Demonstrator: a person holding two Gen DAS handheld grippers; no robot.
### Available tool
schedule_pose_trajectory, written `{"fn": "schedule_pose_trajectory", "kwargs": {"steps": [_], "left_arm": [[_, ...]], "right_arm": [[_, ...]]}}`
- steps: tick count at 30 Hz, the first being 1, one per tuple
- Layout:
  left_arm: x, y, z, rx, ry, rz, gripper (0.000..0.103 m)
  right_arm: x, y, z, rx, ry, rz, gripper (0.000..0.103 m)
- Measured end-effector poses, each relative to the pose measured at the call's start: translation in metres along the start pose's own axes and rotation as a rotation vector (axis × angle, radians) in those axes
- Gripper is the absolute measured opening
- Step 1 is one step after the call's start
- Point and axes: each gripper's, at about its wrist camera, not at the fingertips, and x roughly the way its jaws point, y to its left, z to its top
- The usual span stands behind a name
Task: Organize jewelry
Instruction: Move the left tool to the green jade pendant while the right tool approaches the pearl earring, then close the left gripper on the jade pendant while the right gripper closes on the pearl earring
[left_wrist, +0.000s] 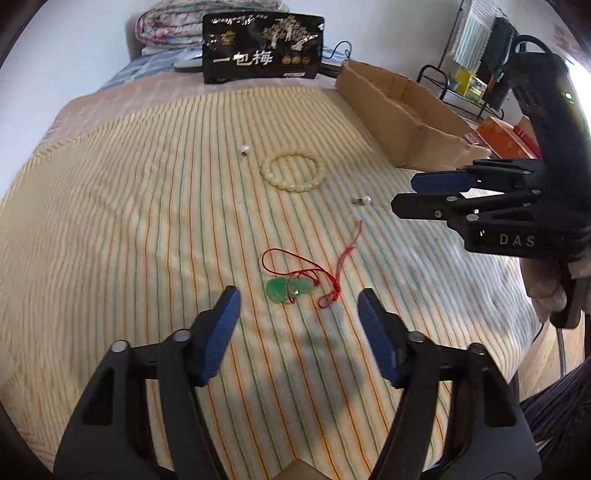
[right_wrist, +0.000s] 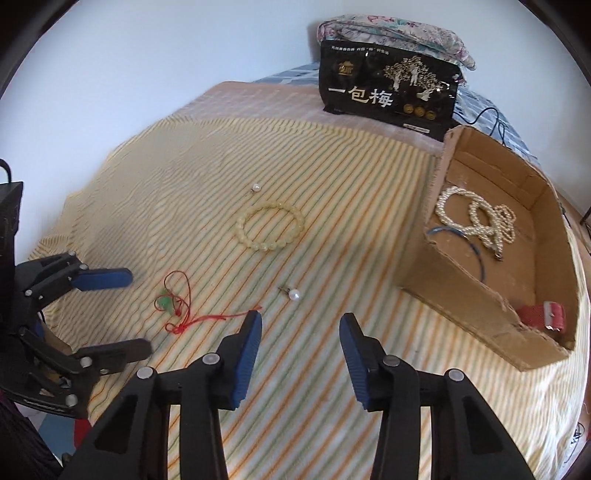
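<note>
Left gripper (left_wrist: 299, 295): wide open, empty, above green pendant (left_wrist: 290, 290).
Right gripper (right_wrist: 300, 320): wide open, empty, near pearl earring (right_wrist: 293, 294).

A bed covered by a yellow striped sheet (left_wrist: 147, 229) fills the space ahead of both grippers. Farther ahead, a folded floral quilt (right_wrist: 399, 33) lies against a plain pale wall (right_wrist: 166, 66). Off to the right of the left gripper stands a black metal rack (left_wrist: 443, 79) near a radiator (left_wrist: 472, 33), with bright light from that side.
</note>
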Motion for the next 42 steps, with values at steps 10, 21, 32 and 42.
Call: {"fn": "schedule_pose_trajectory", "kwargs": {"steps": [10,21,32,42], "left_arm": [[0.015,0.004,-0.001,-0.038,0.006,0.007,0.064],[0.020,0.010,0.002,-0.074,0.000,0.010,0.055],[0.020,0.012,0.002,-0.083,-0.002,0.024,0.041],[0.017,0.017,0.003,-0.108,-0.003,0.023,0.025]], "right_arm": [[0.023,0.008,0.007,-0.023,0.031,0.029,0.035],[0.036,0.009,0.012,-0.020,0.053,0.016,0.030],[0.039,0.017,0.014,-0.064,0.060,-0.016,0.009],[0.035,0.016,0.013,-0.049,0.048,-0.009,0.008]]}}
